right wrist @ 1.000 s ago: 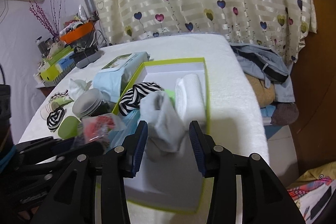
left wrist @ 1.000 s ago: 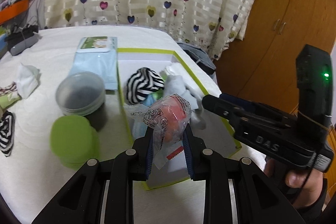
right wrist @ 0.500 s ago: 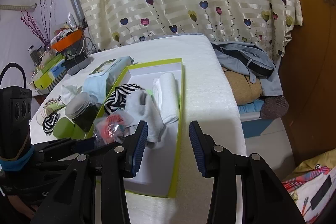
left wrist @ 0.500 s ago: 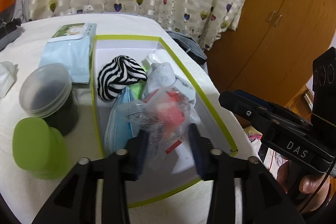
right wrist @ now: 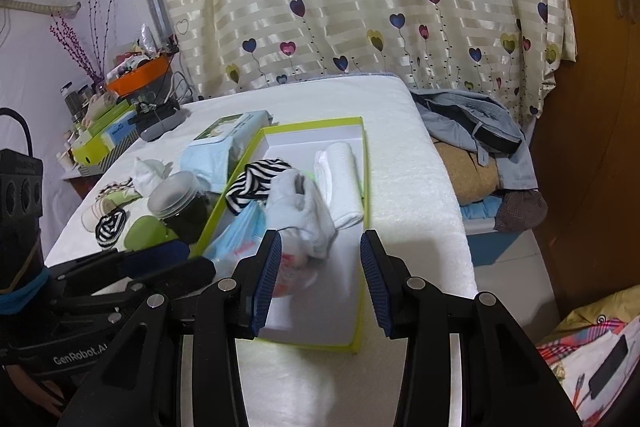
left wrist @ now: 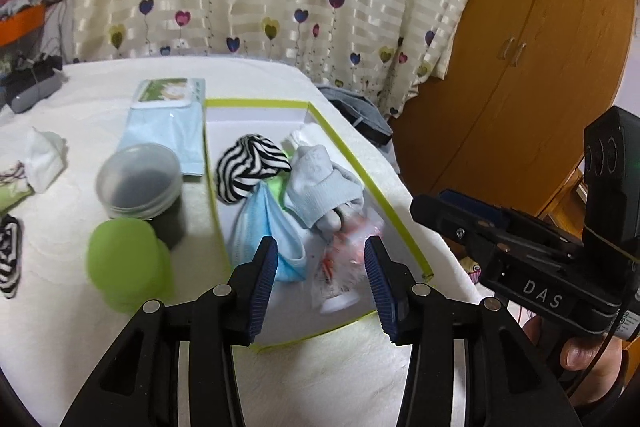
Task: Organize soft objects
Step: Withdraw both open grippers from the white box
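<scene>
A green-rimmed white box (left wrist: 400, 223) (right wrist: 362, 163) sits on the white table. Inside lie a striped black-and-white cloth (left wrist: 250, 167) (right wrist: 256, 179), a pale grey sock (left wrist: 320, 187) (right wrist: 300, 211), a blue face mask (left wrist: 268, 231) (right wrist: 236, 243), a rolled white towel (right wrist: 340, 179) and a clear plastic packet with red contents (left wrist: 340, 267) (right wrist: 290, 267). My left gripper (left wrist: 320, 267) is open and empty just above the packet. My right gripper (right wrist: 318, 275) is open and empty over the box's near end.
Left of the box stand a dark lidded jar (left wrist: 140, 183), a green cup (left wrist: 124, 259) and a wet-wipes pack (left wrist: 164, 123). A white sock (left wrist: 42, 159) and a striped sock (left wrist: 8, 259) lie further left. Clothes (right wrist: 472, 131) are piled off the table's right edge.
My left gripper opened and let go of the plastic packet, which now lies in the box. My right gripper drew back a little.
</scene>
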{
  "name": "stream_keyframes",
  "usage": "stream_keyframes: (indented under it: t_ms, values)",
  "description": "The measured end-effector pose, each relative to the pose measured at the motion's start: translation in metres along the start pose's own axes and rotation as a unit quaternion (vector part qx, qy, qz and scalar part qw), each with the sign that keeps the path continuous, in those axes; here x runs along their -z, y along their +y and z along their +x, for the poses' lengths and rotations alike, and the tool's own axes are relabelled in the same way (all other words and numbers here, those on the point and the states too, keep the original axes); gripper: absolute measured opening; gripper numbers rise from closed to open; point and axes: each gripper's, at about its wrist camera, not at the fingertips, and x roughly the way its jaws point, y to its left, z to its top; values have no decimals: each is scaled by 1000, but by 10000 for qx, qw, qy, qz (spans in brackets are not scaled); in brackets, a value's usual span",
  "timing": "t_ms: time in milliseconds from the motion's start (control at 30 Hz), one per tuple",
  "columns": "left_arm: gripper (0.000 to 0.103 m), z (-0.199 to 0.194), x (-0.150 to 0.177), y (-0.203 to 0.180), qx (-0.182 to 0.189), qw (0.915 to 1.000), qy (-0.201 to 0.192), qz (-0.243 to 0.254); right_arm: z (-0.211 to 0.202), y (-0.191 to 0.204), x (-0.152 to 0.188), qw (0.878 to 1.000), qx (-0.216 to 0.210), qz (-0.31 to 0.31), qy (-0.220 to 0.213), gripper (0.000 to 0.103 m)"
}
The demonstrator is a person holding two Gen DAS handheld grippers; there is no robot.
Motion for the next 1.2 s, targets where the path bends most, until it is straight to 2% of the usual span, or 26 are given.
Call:
stream_keyframes:
  t_ms: [633,1200]
  values:
    - [44,-56,11,33,-501,9976,-443,-190,-20,57,4,9989,-91,-441,-162,43]
    - [44,-75,16,78,-909,9924,-575,-600,-15,100,5,9960,-308,-829,-84,43]
